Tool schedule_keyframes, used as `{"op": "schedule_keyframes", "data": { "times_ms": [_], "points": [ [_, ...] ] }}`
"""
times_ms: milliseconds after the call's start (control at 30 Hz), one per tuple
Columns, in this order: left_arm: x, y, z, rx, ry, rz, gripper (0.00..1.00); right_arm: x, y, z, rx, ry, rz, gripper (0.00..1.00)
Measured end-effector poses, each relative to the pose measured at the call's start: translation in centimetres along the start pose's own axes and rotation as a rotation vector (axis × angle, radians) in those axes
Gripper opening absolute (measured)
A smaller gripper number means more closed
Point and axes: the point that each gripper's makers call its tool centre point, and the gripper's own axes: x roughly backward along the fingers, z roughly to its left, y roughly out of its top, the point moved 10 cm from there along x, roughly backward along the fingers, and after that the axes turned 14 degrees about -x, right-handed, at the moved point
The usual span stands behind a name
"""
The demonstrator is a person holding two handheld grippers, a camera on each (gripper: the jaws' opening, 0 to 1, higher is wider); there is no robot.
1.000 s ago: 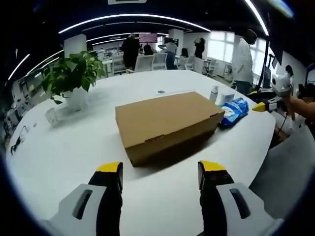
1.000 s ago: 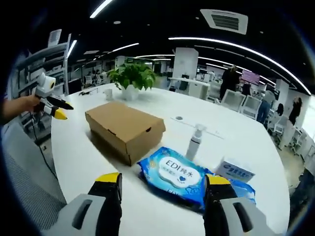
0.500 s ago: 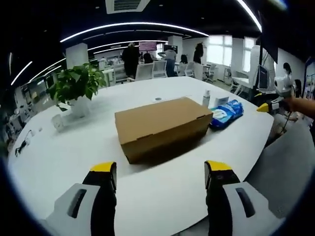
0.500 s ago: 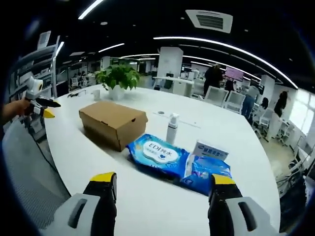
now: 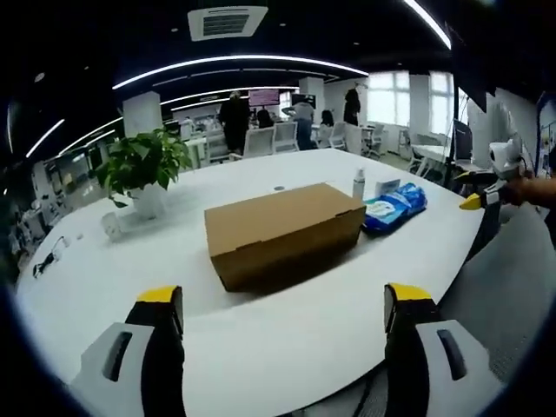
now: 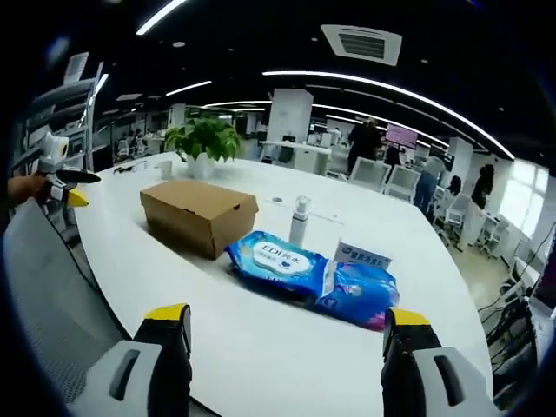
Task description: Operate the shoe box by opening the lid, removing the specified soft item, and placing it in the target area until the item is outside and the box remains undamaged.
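A closed brown cardboard shoe box (image 5: 282, 229) lies in the middle of a white round table (image 5: 104, 269); the right gripper view has it at the left (image 6: 198, 215). My left gripper (image 5: 287, 326) is open and empty, held back from the table's near edge, well short of the box. My right gripper (image 6: 291, 347) is open too, with nothing in it, back from the table edge in front of the blue wipes pack (image 6: 276, 265). In the left gripper view the right gripper (image 5: 486, 187) is at the far right in a person's hand.
Beside the box lie a blue wipes pack (image 5: 391, 207), a second blue pack (image 6: 360, 293), a small white carton (image 6: 363, 256) and a white spray bottle (image 6: 300, 221). A potted plant (image 5: 143, 174) stands at the table's far left. Office chairs and standing people fill the background.
Both cameras have pulled back from the table, so the box and packs look smaller and farther. The jaws of both grippers stand wider apart than before.
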Motion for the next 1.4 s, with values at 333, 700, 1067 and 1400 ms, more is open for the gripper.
{"op": "schedule_keyframes", "data": {
  "times_ms": [333,700,1067,1400],
  "points": [
    [0.4,-0.3,-0.9,0.012,0.023,-0.024,1.0,0.2,-0.4,0.7,-0.007,0.008,-0.035,0.99],
    [-0.3,0.5,-1.1,-0.009,0.036,-0.047,1.0,-0.3,-0.9,2.0,-0.019,-0.007,-0.03,0.98],
    [-0.2,0.2,-1.8,-0.025,0.006,-0.044,1.0,0.3,-0.9,2.2,-0.047,-0.046,-0.05,0.96],
    [-0.4,0.1,-2.0,-0.007,-0.001,-0.049,1.0,0.0,-0.7,2.3,-0.01,-0.047,-0.057,0.96]
  ]
}}
